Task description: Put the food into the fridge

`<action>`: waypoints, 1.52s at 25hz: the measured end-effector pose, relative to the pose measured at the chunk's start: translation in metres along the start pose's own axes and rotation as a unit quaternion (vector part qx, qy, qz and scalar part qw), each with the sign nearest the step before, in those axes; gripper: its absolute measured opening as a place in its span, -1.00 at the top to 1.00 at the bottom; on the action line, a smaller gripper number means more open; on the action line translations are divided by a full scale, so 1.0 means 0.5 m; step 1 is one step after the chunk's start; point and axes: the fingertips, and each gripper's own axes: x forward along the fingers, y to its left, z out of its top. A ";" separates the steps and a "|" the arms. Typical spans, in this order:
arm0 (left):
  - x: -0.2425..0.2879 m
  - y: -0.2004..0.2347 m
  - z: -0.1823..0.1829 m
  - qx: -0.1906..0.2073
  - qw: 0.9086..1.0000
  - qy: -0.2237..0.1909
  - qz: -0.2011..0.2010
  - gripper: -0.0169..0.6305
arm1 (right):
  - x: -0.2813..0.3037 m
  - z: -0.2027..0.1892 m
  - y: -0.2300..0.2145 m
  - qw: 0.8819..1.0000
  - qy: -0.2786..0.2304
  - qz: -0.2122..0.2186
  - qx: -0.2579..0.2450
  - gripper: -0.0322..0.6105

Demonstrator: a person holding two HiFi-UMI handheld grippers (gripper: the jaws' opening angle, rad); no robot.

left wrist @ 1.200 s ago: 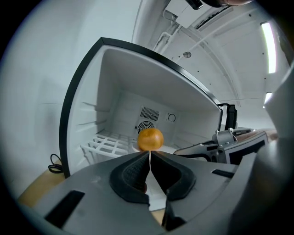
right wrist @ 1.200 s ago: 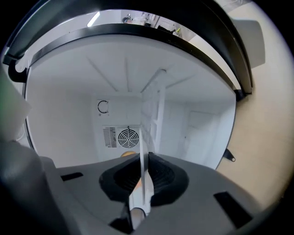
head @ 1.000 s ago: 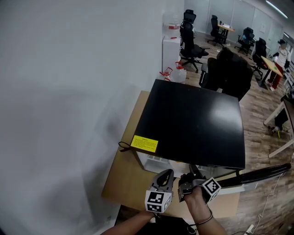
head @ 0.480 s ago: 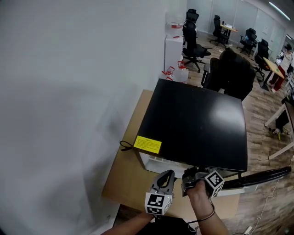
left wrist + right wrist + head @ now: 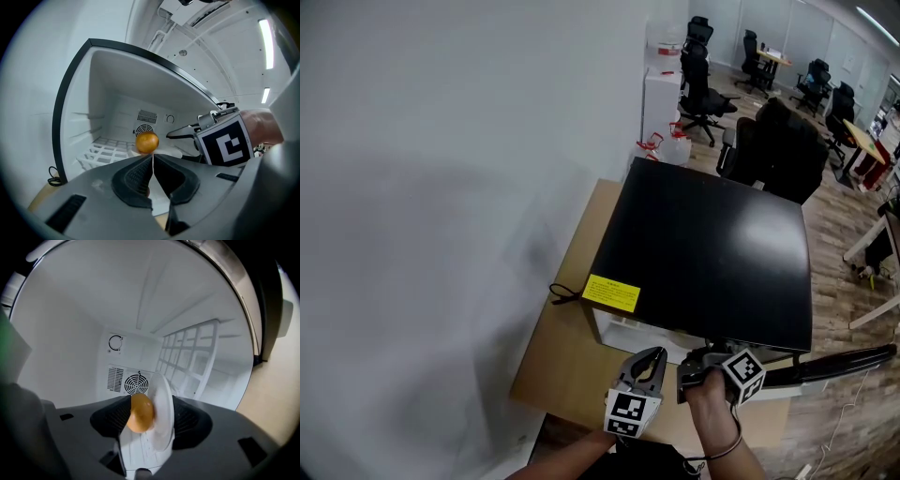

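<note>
A black mini fridge (image 5: 712, 253) stands on a wooden table (image 5: 567, 347) with its door (image 5: 834, 361) swung open to the right. My right gripper (image 5: 701, 360) reaches into the fridge's opening. Its jaws are opening, and between them are a white plate (image 5: 161, 408) and a round orange food item (image 5: 140, 412) resting on it. The pads stand just off both. In the left gripper view, the orange food (image 5: 147, 142) sits on the plate (image 5: 177, 151) inside the white compartment. My left gripper (image 5: 153, 158) is shut and empty, just outside the opening (image 5: 649, 362).
A white wire shelf (image 5: 105, 152) lines the fridge floor, and a fan vent (image 5: 136, 382) is in its back wall. A white wall runs along the left. A black cable (image 5: 561, 292) lies on the table beside the fridge. Office chairs (image 5: 703, 84) and desks stand behind.
Both grippers stay at the fridge's opening. The right hand has shifted slightly to the right, and the head view has drifted a little.
</note>
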 end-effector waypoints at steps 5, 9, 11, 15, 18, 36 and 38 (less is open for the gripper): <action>0.007 -0.010 -0.007 -0.003 1.000 0.005 -0.005 0.90 | 0.000 0.000 0.004 0.999 0.014 0.006 -0.030 -0.04; 0.019 -0.016 -0.012 -0.003 1.000 0.009 -0.008 0.90 | -0.002 0.009 0.007 0.998 0.013 0.010 -0.057 -0.04; 0.025 -0.019 -0.013 -0.003 1.000 0.010 -0.008 0.90 | -0.002 0.011 0.009 0.996 0.013 0.009 -0.082 -0.04; 0.036 -0.026 -0.015 -0.001 1.000 0.012 -0.012 0.90 | 0.006 0.025 0.016 0.993 0.002 0.021 -0.115 -0.04; 0.042 -0.029 -0.016 0.000 1.000 0.014 -0.014 0.90 | 0.009 0.037 0.025 0.990 -0.006 0.037 -0.136 -0.03; 0.078 -0.045 -0.020 0.007 0.999 0.022 -0.027 0.90 | -0.005 0.071 -0.008 0.921 -0.018 -0.056 -0.384 -0.08; 0.081 -0.049 -0.022 0.007 0.999 0.023 -0.029 0.90 | -0.007 0.078 -0.013 0.920 -0.020 -0.057 -0.386 -0.08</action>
